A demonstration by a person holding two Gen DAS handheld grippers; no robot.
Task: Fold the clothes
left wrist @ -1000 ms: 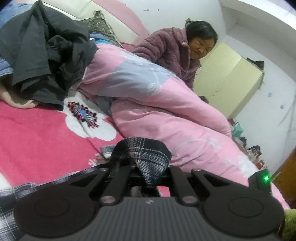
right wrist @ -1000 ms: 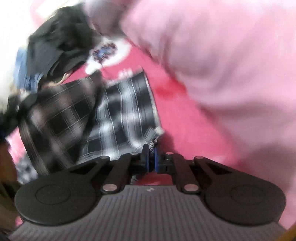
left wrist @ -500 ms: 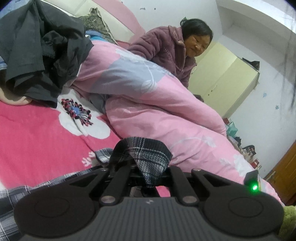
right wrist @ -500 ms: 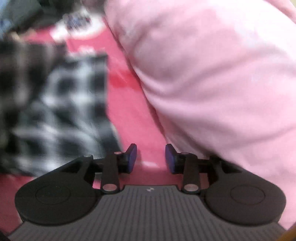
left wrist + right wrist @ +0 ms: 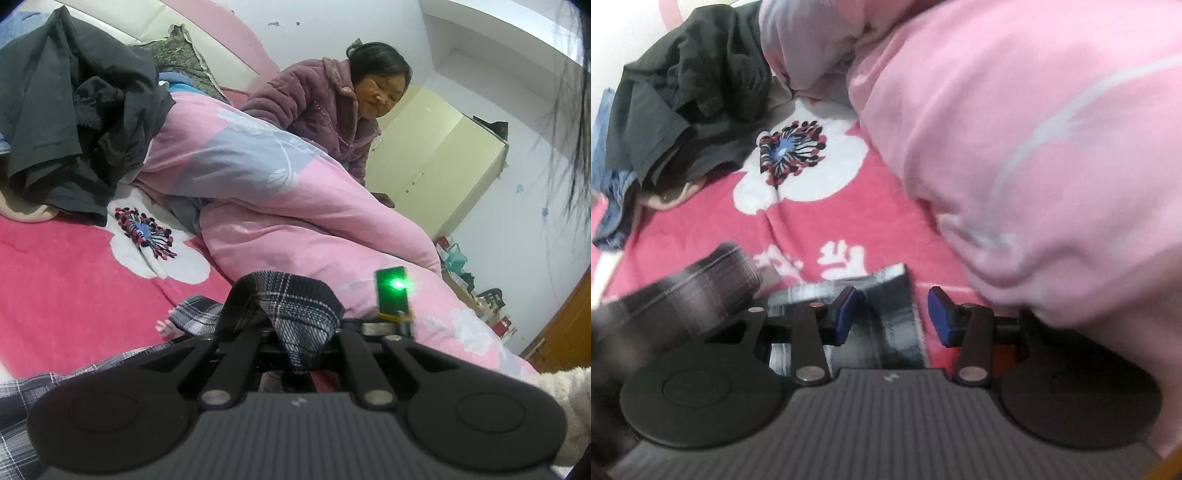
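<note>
Where it was shut before, right claw (image 5: 892, 314) opening over plaid shirt (image 5: 890, 325), left claw (image 5: 301, 354) still pinching the shirt.

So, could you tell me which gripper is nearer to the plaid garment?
Left. The left gripper is shut on the plaid garment; the right gripper, jaws opening, hovers with a corner between its pads, not pressing.
</note>
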